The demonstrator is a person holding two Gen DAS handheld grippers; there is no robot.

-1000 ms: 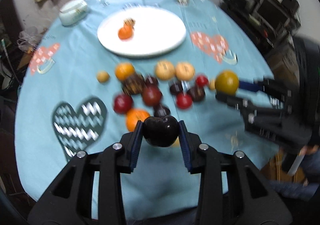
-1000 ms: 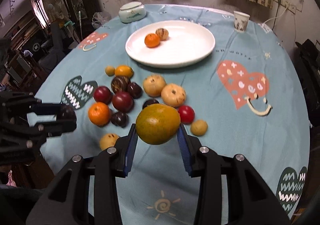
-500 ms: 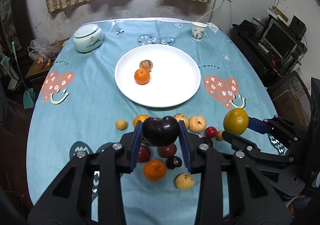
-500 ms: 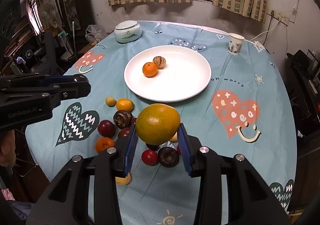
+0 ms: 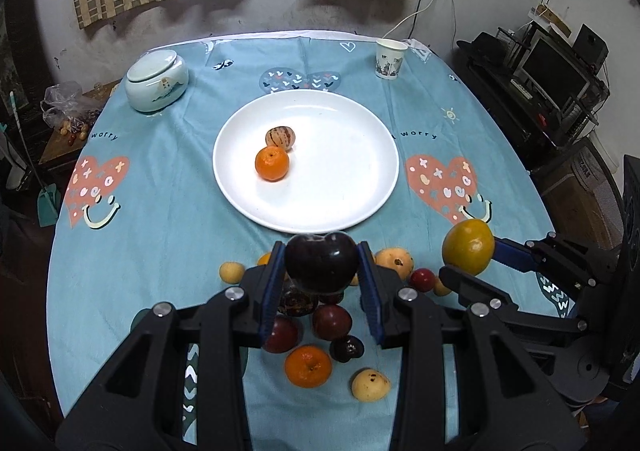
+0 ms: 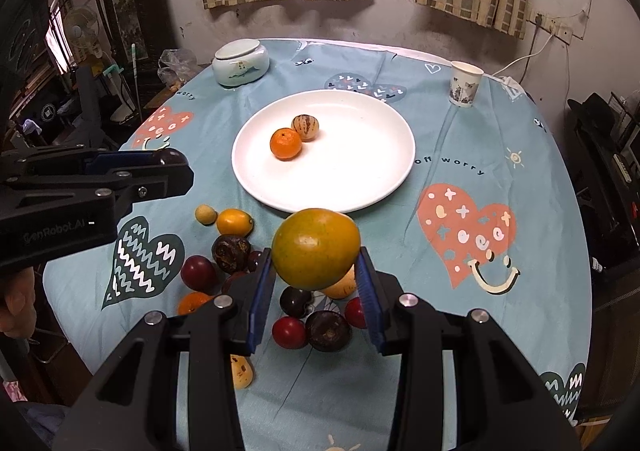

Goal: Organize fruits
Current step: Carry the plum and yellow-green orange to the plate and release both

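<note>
My left gripper (image 5: 321,265) is shut on a dark purple plum (image 5: 321,261), held above the fruit pile just short of the white plate (image 5: 360,203). My right gripper (image 6: 316,251) is shut on a large yellow-green orange (image 6: 316,248), also in the air near the plate's (image 6: 384,187) front rim. On the plate lie a small orange (image 5: 272,163) and a striped tan fruit (image 5: 281,137). Several loose fruits (image 6: 230,247) stay on the blue tablecloth below both grippers. In the left wrist view the right gripper (image 5: 470,251) shows with its orange at the right.
A lidded white ceramic jar (image 5: 157,81) stands at the back left and a paper cup (image 5: 390,59) at the back right. A hand (image 6: 16,299) holds the left gripper's handle at the table's left edge. Shelves with electronics (image 5: 560,83) stand to the right.
Both grippers have risen and moved forward toward the plate with their fruit; the loose fruits now lie lower in both views and the far wall and window show.
</note>
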